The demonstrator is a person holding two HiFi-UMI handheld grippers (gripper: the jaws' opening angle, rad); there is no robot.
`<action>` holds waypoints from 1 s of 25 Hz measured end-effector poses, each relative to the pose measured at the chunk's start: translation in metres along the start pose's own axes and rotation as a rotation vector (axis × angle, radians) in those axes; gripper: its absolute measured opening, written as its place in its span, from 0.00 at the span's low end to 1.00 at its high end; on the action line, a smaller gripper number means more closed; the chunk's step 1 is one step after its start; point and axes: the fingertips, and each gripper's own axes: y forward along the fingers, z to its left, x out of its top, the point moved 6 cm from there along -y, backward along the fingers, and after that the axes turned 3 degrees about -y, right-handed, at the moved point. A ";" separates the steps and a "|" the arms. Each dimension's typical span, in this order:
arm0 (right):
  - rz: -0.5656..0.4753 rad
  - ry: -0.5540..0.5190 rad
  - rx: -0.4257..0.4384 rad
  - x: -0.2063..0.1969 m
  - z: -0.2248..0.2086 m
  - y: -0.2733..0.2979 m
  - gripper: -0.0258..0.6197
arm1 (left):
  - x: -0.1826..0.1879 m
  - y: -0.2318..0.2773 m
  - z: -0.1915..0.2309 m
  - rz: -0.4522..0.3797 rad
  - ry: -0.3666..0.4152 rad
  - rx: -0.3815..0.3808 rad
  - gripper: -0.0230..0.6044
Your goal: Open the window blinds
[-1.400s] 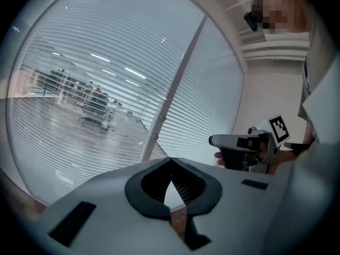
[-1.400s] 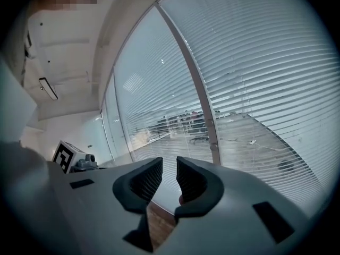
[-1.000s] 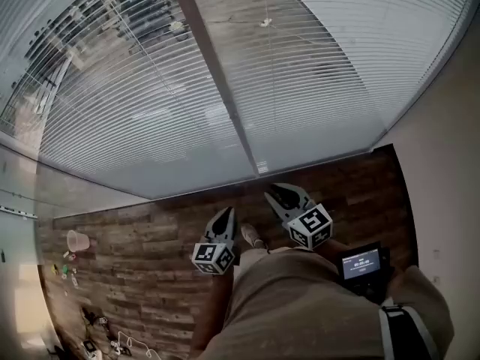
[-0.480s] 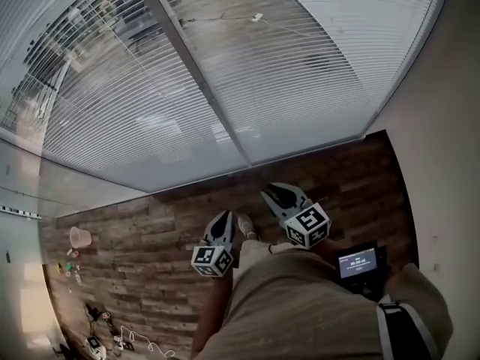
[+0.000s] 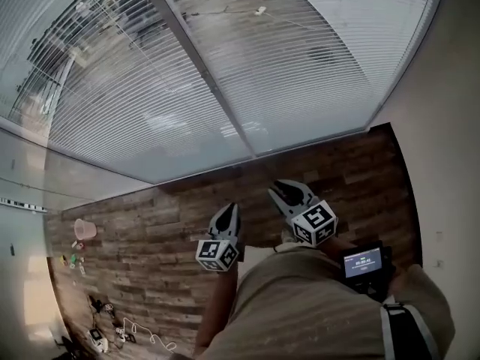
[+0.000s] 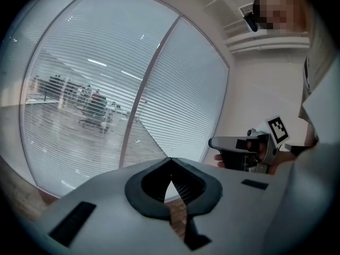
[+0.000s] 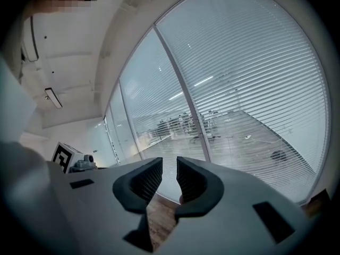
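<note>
Both tongs are hanging empty in front of the lowered window blinds (image 5: 322, 66).

The blinds are covering the whole glass wall ahead, on both sides of the window post (image 5: 202, 81), and they are well apart from both tongs. The left tongs (image 5: 228, 214) are pressed together with nothing between them. The right tongs (image 5: 289, 194) are standing apart, also with nothing between them. Both are pointing over the wooden floor (image 5: 142, 231) toward the glass. I am not seeing any cord or wand in these views. I am judging that, without finding one, the tongs may grab the thin slats themselves and bend them. The closed left tongs would only be pushing them.
</note>
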 end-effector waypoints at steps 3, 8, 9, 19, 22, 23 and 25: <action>0.009 -0.014 0.022 0.000 0.016 0.006 0.15 | -0.001 -0.019 0.002 -0.018 -0.001 0.019 0.06; 0.016 -0.035 0.058 -0.001 0.057 0.031 0.15 | -0.006 -0.063 0.030 -0.039 -0.021 0.068 0.06; 0.020 -0.040 0.065 -0.004 0.073 0.042 0.15 | -0.007 -0.077 0.044 -0.044 -0.027 0.075 0.06; 0.020 -0.053 0.079 0.006 0.146 0.085 0.15 | 0.017 -0.137 0.104 -0.067 -0.038 0.091 0.06; 0.014 -0.058 0.073 0.005 0.176 0.093 0.15 | 0.026 -0.159 0.122 -0.069 -0.020 0.075 0.06; 0.015 -0.059 0.068 0.006 0.182 0.097 0.15 | 0.030 -0.163 0.128 -0.069 -0.019 0.071 0.06; 0.020 -0.058 0.051 0.014 0.184 0.102 0.15 | 0.044 -0.160 0.136 -0.067 -0.022 0.057 0.06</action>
